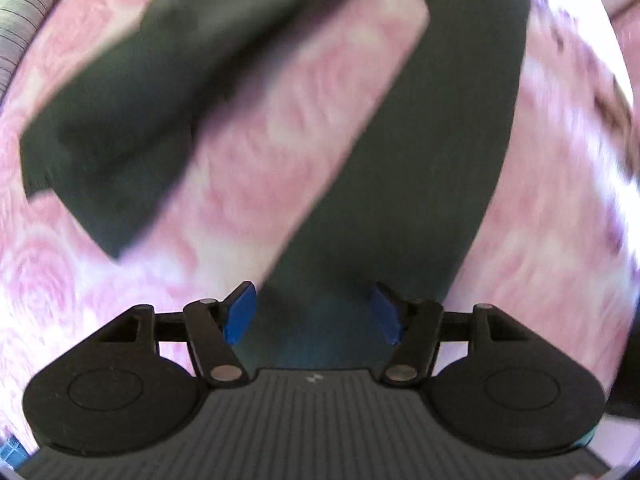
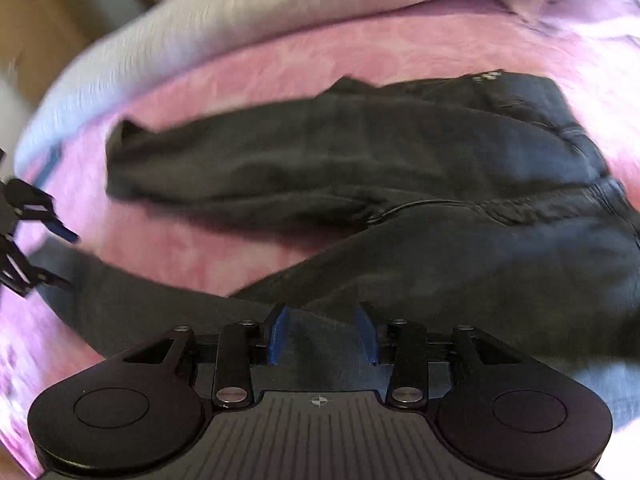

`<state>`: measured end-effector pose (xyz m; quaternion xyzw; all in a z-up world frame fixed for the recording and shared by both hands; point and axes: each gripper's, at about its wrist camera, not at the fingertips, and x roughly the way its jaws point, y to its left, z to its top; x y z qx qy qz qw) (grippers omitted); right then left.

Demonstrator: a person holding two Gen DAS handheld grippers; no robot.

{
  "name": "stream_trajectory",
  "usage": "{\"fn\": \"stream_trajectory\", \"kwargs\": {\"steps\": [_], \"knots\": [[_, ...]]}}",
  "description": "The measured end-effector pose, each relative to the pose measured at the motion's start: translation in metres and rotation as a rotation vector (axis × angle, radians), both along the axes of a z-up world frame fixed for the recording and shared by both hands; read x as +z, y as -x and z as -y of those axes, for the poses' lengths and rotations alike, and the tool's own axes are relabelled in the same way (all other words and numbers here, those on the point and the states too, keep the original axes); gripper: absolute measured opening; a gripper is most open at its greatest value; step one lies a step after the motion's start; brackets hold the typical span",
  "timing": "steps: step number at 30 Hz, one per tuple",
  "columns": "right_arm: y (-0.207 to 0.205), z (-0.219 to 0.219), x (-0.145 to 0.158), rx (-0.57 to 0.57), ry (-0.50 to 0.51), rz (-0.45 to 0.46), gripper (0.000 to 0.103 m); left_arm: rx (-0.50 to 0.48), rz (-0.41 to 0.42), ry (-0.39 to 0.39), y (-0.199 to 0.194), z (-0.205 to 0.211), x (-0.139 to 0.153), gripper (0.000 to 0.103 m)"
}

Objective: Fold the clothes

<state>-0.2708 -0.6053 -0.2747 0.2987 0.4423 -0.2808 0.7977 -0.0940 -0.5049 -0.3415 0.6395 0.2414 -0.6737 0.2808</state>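
A pair of dark trousers (image 2: pixel 400 160) lies spread on a pink patterned bed cover (image 2: pixel 280 60). In the left wrist view one trouser leg (image 1: pixel 420 168) runs straight ahead from between the fingers and the other leg (image 1: pixel 132 120) lies to the left. My left gripper (image 1: pixel 313 312) is open over the near leg end, nothing held. My right gripper (image 2: pixel 325 334) is open, low over the near leg (image 2: pixel 480 264). The left gripper also shows in the right wrist view (image 2: pixel 24 240), at the far left by that leg's end.
A pale grey blanket (image 2: pixel 240 12) is bunched along the far edge of the bed. A brown cardboard box (image 2: pixel 36 20) stands beyond it at the top left. Lilac bedding (image 2: pixel 580 4) lies at the top right.
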Motion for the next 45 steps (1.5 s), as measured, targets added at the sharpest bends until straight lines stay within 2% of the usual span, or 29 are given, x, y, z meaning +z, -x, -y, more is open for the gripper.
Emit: {"fn": "stream_trajectory", "kwargs": {"steps": [2,4,6,7,9,11,16,18,19,21,23,25,29,32,33,35,37,39,42,44,45], "knots": [[-0.008,-0.005,-0.008,0.065,-0.007,-0.058,0.042,-0.004,0.0,0.015,-0.007,-0.019,-0.005,0.059],[-0.008,-0.014,-0.011,0.114,-0.033,-0.105,0.041,0.004,-0.014,0.043,-0.006,-0.039,0.004,0.028],[-0.003,-0.028,-0.009,0.141,-0.06,-0.142,0.041,0.012,-0.029,0.071,-0.005,-0.058,0.013,0.015],[-0.002,-0.035,-0.009,0.146,-0.077,-0.165,0.041,0.016,-0.036,0.085,-0.004,-0.068,0.017,0.013],[-0.001,-0.051,-0.008,0.148,-0.111,-0.217,0.041,0.023,-0.054,0.097,-0.001,-0.092,0.026,0.013],[0.0,-0.066,-0.002,0.137,-0.128,-0.266,0.041,0.019,-0.077,0.074,0.004,-0.121,0.035,0.013],[-0.011,-0.098,0.022,0.169,-0.108,-0.24,0.042,0.04,-0.071,0.15,-0.018,-0.136,0.047,0.015],[-0.021,-0.108,0.027,0.212,-0.048,-0.225,0.041,0.049,-0.066,0.183,-0.027,-0.141,0.052,0.023],[-0.027,-0.113,0.028,0.23,-0.025,-0.208,0.041,0.054,-0.064,0.199,-0.032,-0.144,0.054,0.031],[-0.041,-0.118,0.024,0.249,-0.003,-0.177,0.042,0.063,-0.06,0.232,-0.041,-0.149,0.059,0.037],[-0.055,-0.124,0.017,0.271,-0.001,-0.163,0.042,0.072,-0.056,0.265,-0.051,-0.154,0.064,0.038],[-0.066,-0.133,0.004,0.292,-0.045,-0.19,0.042,0.081,-0.052,0.298,-0.06,-0.159,0.068,0.038],[-0.077,-0.157,-0.018,0.341,-0.13,-0.253,0.042,0.01,-0.01,0.344,-0.063,-0.182,0.072,0.039],[-0.073,-0.181,-0.024,0.388,-0.167,-0.28,0.042,-0.005,0.02,0.396,-0.068,-0.198,0.08,0.048],[-0.073,-0.189,-0.027,0.406,-0.184,-0.287,0.042,-0.013,0.034,0.407,-0.071,-0.2,0.08,0.054],[-0.075,-0.204,-0.029,0.44,-0.165,-0.311,0.043,-0.032,0.059,0.425,-0.078,-0.203,0.079,0.061],[-0.081,-0.213,-0.027,0.459,-0.152,-0.318,0.044,-0.043,0.064,0.42,-0.085,-0.199,0.076,0.067],[-0.088,-0.213,-0.019,0.41,-0.145,-0.247,0.044,0.007,0.036,0.38,-0.1,-0.185,0.067,0.07],[-0.107,-0.215,-0.012,0.373,-0.123,-0.161,0.044,0.103,-0.001,0.325,-0.123,-0.161,0.049,0.07],[-0.123,-0.217,-0.013,0.358,-0.131,-0.099,0.044,0.215,-0.065,0.245,-0.141,-0.141,0.035,0.068],[-0.131,-0.22,-0.015,0.347,-0.143,-0.067,0.044,0.26,-0.104,0.209,-0.148,-0.136,0.031,0.059]]}}
